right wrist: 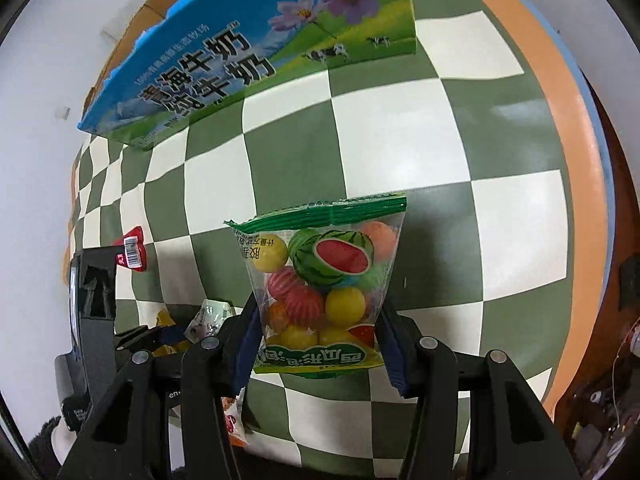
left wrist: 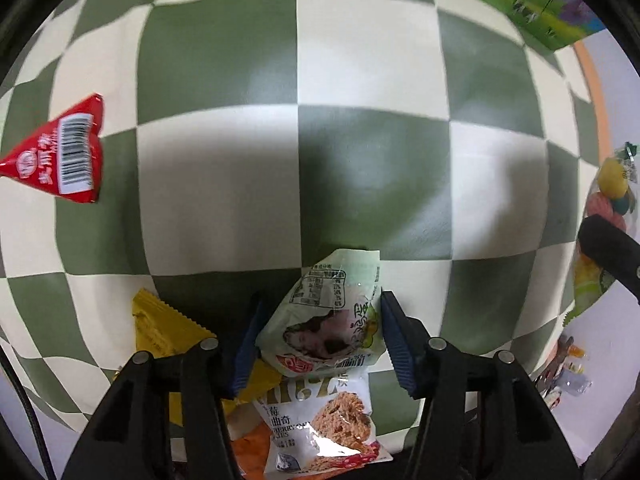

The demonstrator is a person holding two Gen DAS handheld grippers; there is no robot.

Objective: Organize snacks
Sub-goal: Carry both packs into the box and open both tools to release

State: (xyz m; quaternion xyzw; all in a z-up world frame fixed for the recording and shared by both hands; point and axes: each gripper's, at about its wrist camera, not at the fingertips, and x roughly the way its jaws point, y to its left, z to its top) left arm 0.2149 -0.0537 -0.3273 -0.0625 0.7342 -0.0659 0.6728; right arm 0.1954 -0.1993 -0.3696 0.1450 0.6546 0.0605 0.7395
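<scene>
Pickup step — left gripper (left wrist: 320,338) pinches pale green packet (left wrist: 326,316); right gripper (right wrist: 318,344) clamps gumball bag (right wrist: 324,280). Next: carry both to milk carton box (right wrist: 248,52).

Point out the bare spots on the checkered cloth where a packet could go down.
Widest free patch: the middle of the checkered cloth, between the milk carton and the gumball bag. Also free: between the red packet and the pale green packet. Crowded: the pile with the yellow packet and cookie packet.

On the table (right wrist: 400,140), the milk carton (right wrist: 248,52) lies far behind the candy bag (right wrist: 324,280)
</scene>
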